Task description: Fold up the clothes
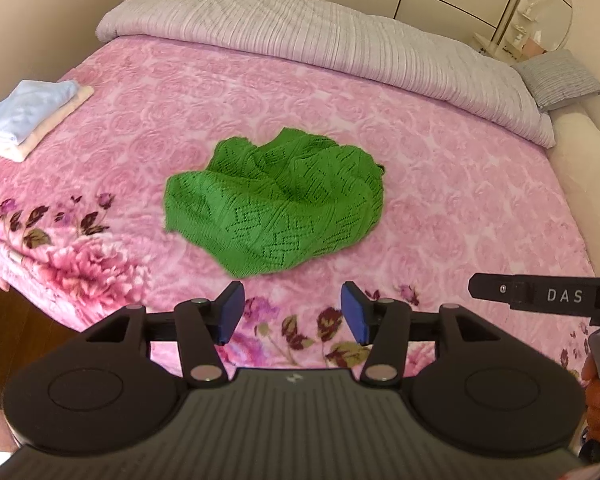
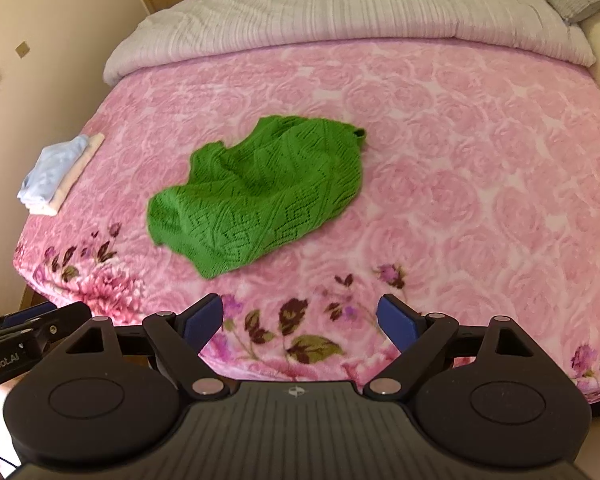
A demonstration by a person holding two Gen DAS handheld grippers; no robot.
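Green knitted top (image 1: 276, 204): woolly, bumpy, full of little holes. Pink flowery blanket (image 1: 440, 184): soft, fuzzy. Grey quilt (image 1: 300, 36): ridged cloth. Left gripper (image 1: 292, 316): matt black plastic, blue rubbery pads (image 1: 230, 312).

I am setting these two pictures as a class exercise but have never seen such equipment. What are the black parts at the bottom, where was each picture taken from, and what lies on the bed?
Each picture comes from a camera fixed on a hand-held two-finger gripper, looking forward along its fingers. One shows the left gripper, the other the right gripper. Both are open with nothing between their blue pads.

Ahead, on the pink rose-patterned blanket, lies a crumpled green open-knit garment, not yet folded. Near the left edge sits a small stack of folded pale blue and cream clothes. A grey ribbed quilt lies along the far end.
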